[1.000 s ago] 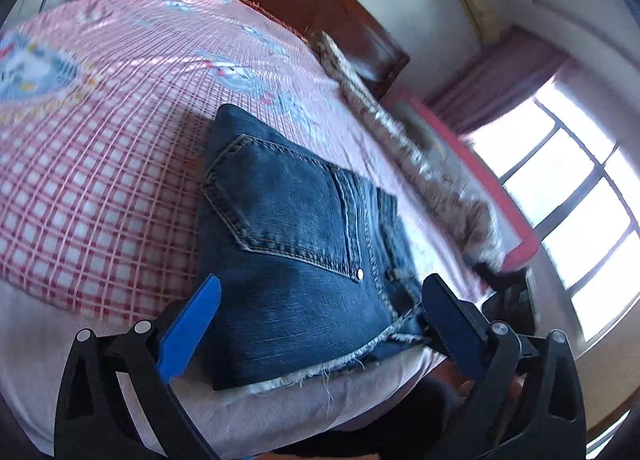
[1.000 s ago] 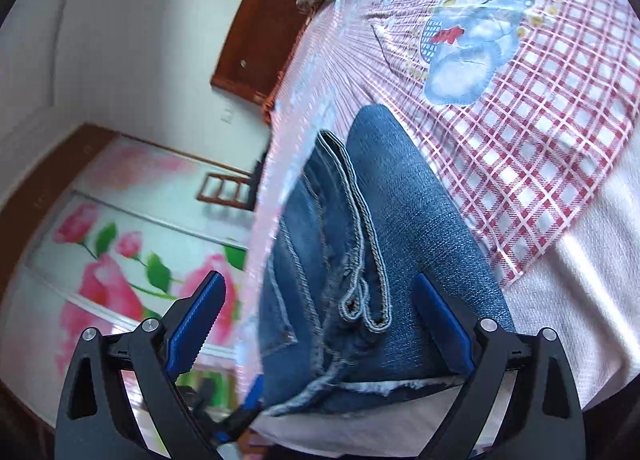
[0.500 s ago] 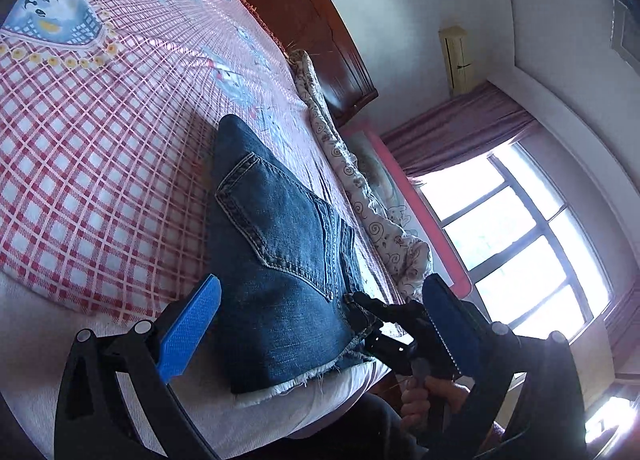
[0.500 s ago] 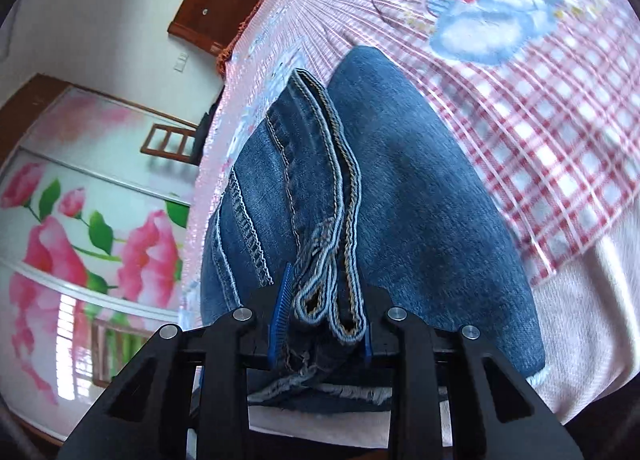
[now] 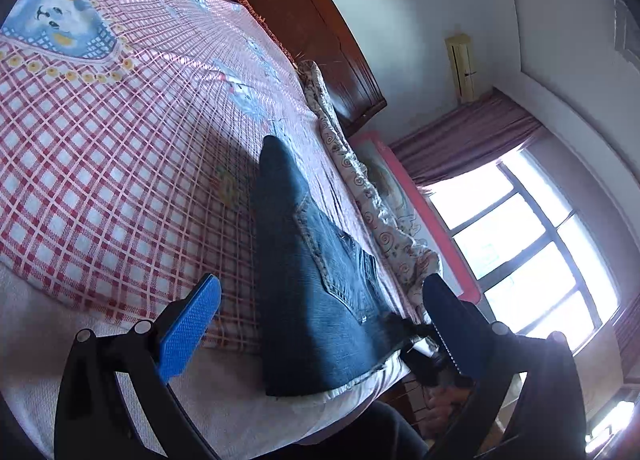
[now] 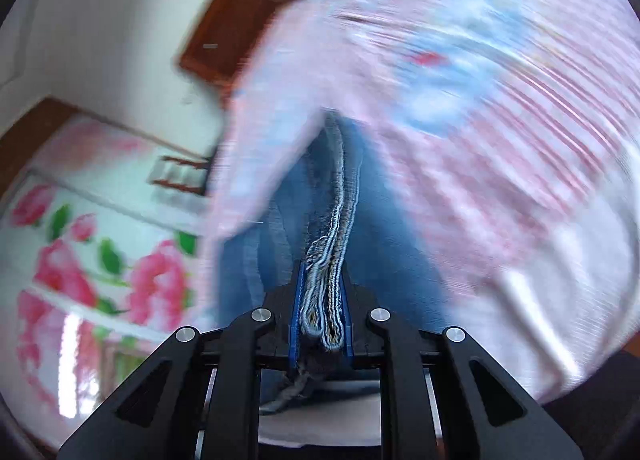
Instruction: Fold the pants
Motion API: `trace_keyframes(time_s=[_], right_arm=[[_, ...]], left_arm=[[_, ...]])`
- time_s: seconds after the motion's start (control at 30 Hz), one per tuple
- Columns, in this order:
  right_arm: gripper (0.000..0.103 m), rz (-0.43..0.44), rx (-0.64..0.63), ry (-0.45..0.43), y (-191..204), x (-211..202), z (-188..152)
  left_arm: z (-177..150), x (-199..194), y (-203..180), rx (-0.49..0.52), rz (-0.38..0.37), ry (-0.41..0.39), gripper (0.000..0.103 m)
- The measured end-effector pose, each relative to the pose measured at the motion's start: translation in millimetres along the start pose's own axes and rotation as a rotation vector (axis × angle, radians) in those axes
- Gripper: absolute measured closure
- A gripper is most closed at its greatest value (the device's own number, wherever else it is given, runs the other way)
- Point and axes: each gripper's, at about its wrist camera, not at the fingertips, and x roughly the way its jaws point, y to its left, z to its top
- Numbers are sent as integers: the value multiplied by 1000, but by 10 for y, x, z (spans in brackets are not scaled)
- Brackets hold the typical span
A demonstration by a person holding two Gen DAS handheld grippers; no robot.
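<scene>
On the pink-and-red checked bedspread (image 5: 100,180), near its front edge, the blue denim pants (image 5: 320,300) lie already folded compact, the right gripper (image 6: 320,324) clenched on their stacked seam edge, the left gripper (image 5: 320,324) spread and empty, so only final placement appears outstanding.

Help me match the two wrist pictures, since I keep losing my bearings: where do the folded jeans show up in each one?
Left wrist view: the folded jeans lie lower centre on the checked bedspread, between the fingers of the open left gripper.
Right wrist view: the jeans run from the centre down, their edge clamped in the shut right gripper; the picture is blurred.
Shared landmark: the dark wooden headboard, at the top of both.
</scene>
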Motion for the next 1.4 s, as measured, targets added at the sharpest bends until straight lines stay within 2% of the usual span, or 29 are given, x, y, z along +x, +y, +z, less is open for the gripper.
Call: trace_keyframes(time_s=[0.07,0.17,0.27,0.33,0.37,0.47,0.53,0.57,0.63,0.67,0.73,0.77,0.87,0.97,1.07,1.13,1.17,1.23,1.33,1.4], right_arm=[[90,116,83,-37,-257,40,-102],[90,81,50,-36,-159,74,-96],[90,100,56,-17,-188,110,-84],[90,100,49,-24,-192,93,-92],[90,99,51,-25,-193,90,-96],[90,103,54,-22,-168,116,-102],[90,104,57,-22,-169,117,-100],[90,106,59,-22,-170,115,-109],[90,107,61,-21,-210,115,-117],[90,108,64,-19,-224,98,-106],[90,102,66,-10,-199,101,-76],[90,98,70,-6,-194,115,-51],[88,96,104,21,-197,111,10],[84,34,131,-6,-134,-70,-2],[82,-36,134,-94,-88,-371,-46],[82,-31,86,-123,35,-469,34],[79,-17,48,-113,140,-455,93],[45,20,-45,-50,424,-284,245],[44,71,-190,-4,838,16,439],[44,80,-232,28,1035,279,559]], left_arm=[[-3,11,-45,21,23,13,2],[70,76,-217,39,147,66,2],[186,97,-584,110,167,30,2],[258,243,-928,198,174,56,2],[290,381,-1115,231,167,93,2],[330,694,-1402,245,67,170,2],[328,893,-1406,229,57,222,2],[333,1015,-1340,213,88,249,2],[287,1322,-916,113,224,353,3],[249,1408,-661,48,252,391,4],[256,1312,-447,-16,145,322,6],[262,1310,-431,-30,155,335,12],[256,1347,-498,1,195,371,14],[204,1382,-590,56,230,365,14],[68,1505,-828,187,308,370,14],[-27,1598,-1009,308,393,375,13],[-94,1655,-1078,353,435,372,12],[-101,1666,-1120,382,470,365,9],[-127,1764,-1212,426,520,379,7],[-155,1840,-1257,452,538,387,7]])
